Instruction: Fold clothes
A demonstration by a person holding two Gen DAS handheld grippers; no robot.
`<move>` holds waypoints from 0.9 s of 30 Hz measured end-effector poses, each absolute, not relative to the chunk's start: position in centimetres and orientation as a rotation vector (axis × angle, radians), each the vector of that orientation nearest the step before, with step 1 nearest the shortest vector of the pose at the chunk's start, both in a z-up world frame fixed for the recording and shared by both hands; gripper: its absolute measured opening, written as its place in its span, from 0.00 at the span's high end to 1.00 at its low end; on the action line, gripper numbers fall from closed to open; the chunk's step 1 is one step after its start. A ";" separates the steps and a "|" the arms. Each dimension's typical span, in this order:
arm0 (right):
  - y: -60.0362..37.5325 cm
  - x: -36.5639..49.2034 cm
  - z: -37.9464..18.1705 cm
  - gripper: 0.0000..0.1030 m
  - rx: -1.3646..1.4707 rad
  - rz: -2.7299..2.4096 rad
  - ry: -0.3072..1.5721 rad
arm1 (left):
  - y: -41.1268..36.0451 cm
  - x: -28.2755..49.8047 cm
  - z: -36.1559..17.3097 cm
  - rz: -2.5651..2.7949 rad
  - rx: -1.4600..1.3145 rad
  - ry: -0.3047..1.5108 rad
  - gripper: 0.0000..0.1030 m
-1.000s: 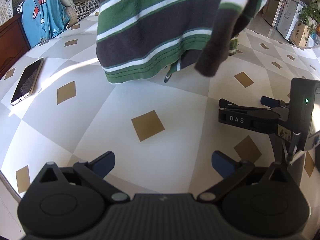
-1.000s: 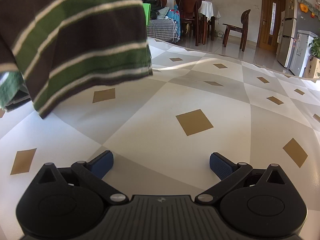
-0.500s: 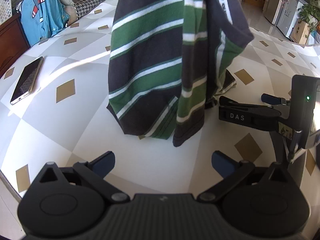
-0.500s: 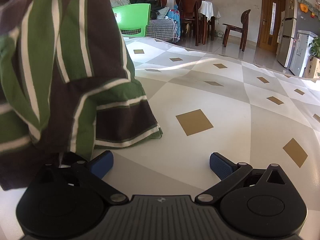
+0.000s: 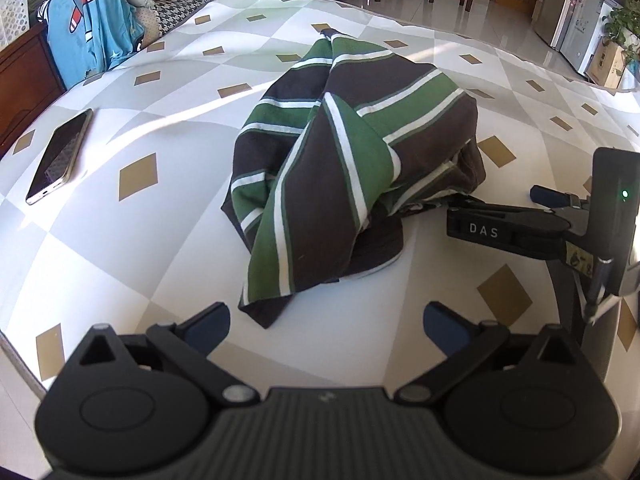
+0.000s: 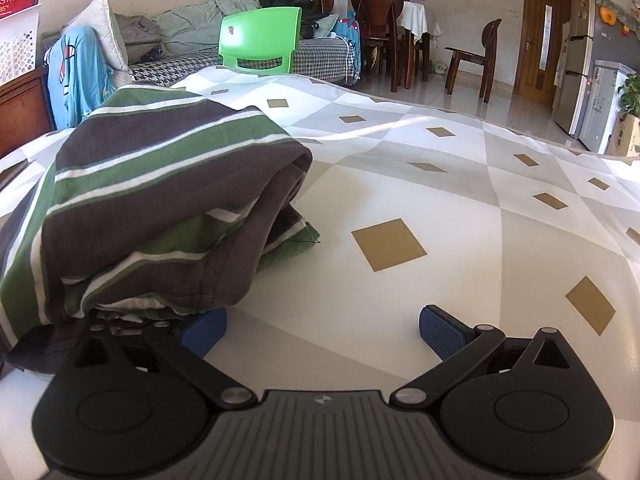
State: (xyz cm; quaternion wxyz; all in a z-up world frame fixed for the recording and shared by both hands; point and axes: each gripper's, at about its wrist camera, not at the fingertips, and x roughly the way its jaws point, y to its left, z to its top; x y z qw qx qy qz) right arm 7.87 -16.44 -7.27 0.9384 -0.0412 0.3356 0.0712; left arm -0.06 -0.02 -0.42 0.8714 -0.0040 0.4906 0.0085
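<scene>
While your two grippers sit low over the table (image 5: pixel 168 248), its cloth of white and grey panels with small tan diamonds is the biggest thing before you. One garment lies on it: a striped shirt (image 5: pixel 344 160) in dark brown, green and white, crumpled in a heap near the middle of the table and not yet folded.

Your left gripper (image 5: pixel 326 320) stands wide open with nothing between its two blue fingertips (image 5: pixel 208 320); the near corner of the shirt lies on the cloth just ahead of the left tip. Your right gripper (image 6: pixel 320 328) is also spread wide and grasps nothing. In the right wrist view the shirt's bunched edge drapes over the left side of that gripper's frame, just above its left blue pad, while the right pad (image 6: pixel 440 330) sits over bare cloth. Seen from the left wrist, the right gripper rests at the right edge of the table with its tips beside the shirt; whether they touch it, you cannot tell. Its side reads "DAS", and one small green light glows on its body.

One phone (image 5: pixel 60 156) lies flat near the left edge of the table, well apart from the shirt.

Beyond the far edge stands one green plastic chair (image 6: pixel 260 40). At the upper left, a red sign shows the letters "ERRY" over "STMAS".
</scene>
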 end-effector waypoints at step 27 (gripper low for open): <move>-16.4 7.9 -7.3 0.00 -0.084 0.145 0.685 | -1.1 1.2 -1.8 0.090 0.016 1.076 0.00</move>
